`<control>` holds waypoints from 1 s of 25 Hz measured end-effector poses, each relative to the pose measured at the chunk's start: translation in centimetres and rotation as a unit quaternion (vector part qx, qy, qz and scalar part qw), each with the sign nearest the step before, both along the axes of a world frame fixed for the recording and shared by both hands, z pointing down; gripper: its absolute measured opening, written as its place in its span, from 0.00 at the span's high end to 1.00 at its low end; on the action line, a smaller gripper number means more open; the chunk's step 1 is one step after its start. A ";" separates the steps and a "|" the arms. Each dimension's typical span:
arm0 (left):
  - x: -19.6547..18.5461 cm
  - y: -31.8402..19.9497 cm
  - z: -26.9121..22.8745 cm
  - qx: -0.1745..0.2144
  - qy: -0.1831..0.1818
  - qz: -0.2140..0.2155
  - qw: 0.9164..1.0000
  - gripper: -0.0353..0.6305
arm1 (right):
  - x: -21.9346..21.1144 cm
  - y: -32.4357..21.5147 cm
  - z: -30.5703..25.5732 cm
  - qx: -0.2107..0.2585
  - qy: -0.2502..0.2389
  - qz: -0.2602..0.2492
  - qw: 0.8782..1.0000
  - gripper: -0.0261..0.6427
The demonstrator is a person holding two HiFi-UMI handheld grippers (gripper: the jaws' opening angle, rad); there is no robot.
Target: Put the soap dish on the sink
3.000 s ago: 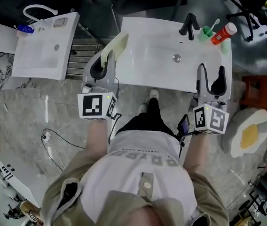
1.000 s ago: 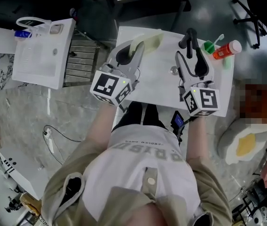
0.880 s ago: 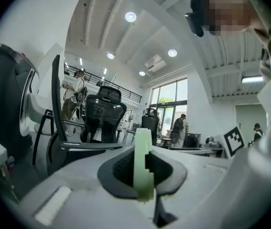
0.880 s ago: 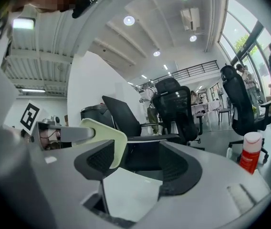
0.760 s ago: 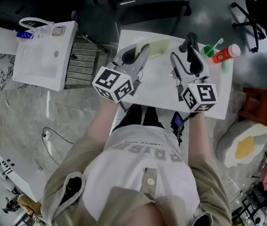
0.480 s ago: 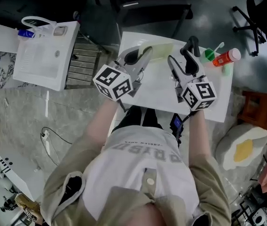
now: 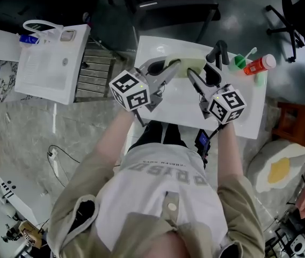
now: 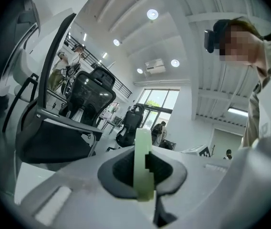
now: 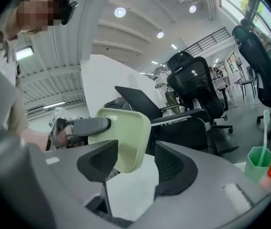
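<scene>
green plastic soap dish [image 9: 128, 135] — smooth, round-cornered

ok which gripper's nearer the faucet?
Right. The right gripper is by the faucet, jaws just closing, soap dish between them; left gripper, shut on that dish, is farther left.

The pale green plastic soap dish [image 7: 191, 66] shows a thin pale green edge between the black pads of the grey left gripper [image 7: 175, 66]. The same pale green fills the gap ahead of the grey right gripper [image 7: 200, 73], whose pads are also black. Each gripper carries a cube patterned with black-and-white square markers, and beneath both lies the plain white rectangular sink [image 7: 249, 112], with a black tap [image 7: 218, 50] just beyond the right claw and, to that claw's right, a green plastic cup [image 7: 239, 62] and an orange-red bottle [image 7: 259, 65] with a white cap.
</scene>
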State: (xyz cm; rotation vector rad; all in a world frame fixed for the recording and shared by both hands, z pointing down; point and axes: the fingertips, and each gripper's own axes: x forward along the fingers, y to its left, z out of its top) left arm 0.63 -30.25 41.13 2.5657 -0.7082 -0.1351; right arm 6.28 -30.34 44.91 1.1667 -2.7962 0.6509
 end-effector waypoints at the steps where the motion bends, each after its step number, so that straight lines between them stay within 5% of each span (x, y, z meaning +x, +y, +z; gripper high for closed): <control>1: 0.1 0.0 0.2 -0.004 0.002 0.005 1.000 0.92 | 0.0 0.0 0.2 -0.004 -0.001 -0.003 1.000 0.60; 12: -0.6 -1.0 2.7 -0.063 0.040 0.033 0.997 0.92 | -0.6 0.0 2.0 -0.050 -0.040 -0.020 0.998 0.72; 25: -0.7 -1.7 4.6 -0.102 0.036 0.055 0.993 0.90 | -0.2 0.2 3.5 -0.137 -0.099 -0.014 0.985 0.83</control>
